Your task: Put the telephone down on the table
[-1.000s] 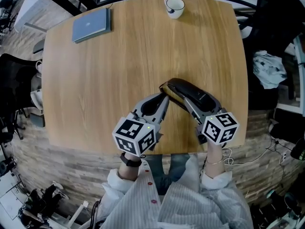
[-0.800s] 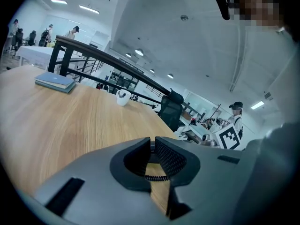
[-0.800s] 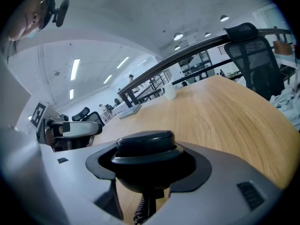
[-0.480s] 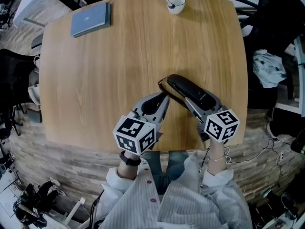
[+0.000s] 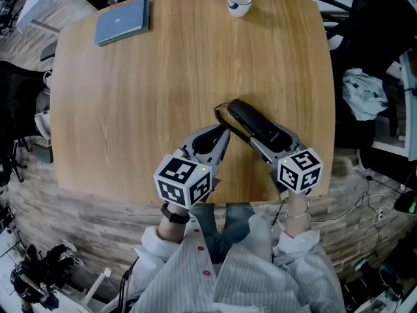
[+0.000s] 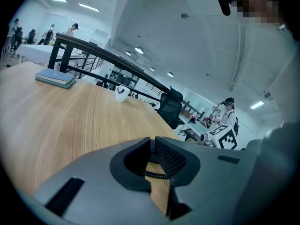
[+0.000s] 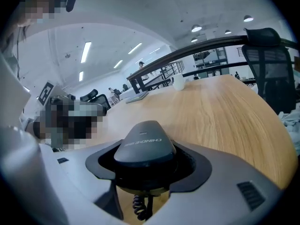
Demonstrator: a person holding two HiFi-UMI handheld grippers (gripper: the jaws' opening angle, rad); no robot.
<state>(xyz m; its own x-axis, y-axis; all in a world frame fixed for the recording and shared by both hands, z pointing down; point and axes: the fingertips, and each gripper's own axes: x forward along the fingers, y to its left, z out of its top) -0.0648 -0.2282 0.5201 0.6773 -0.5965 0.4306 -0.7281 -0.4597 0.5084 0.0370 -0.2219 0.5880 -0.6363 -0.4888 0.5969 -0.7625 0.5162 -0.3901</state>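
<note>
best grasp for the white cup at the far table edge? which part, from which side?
Probably the cup wall at the rim, coming straight down from above with one jaw inside and one outside. It stands upright with its mouth open to the top. I can't make out a handle, so don't count on one.

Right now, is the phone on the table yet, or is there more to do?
Not quite. Done: the telephone is already over the table. In hand: the right gripper is shut on it. To do: it looks like it must be lowered onto the wood and let go. The left gripper, jaws together, sits beside it.
</note>
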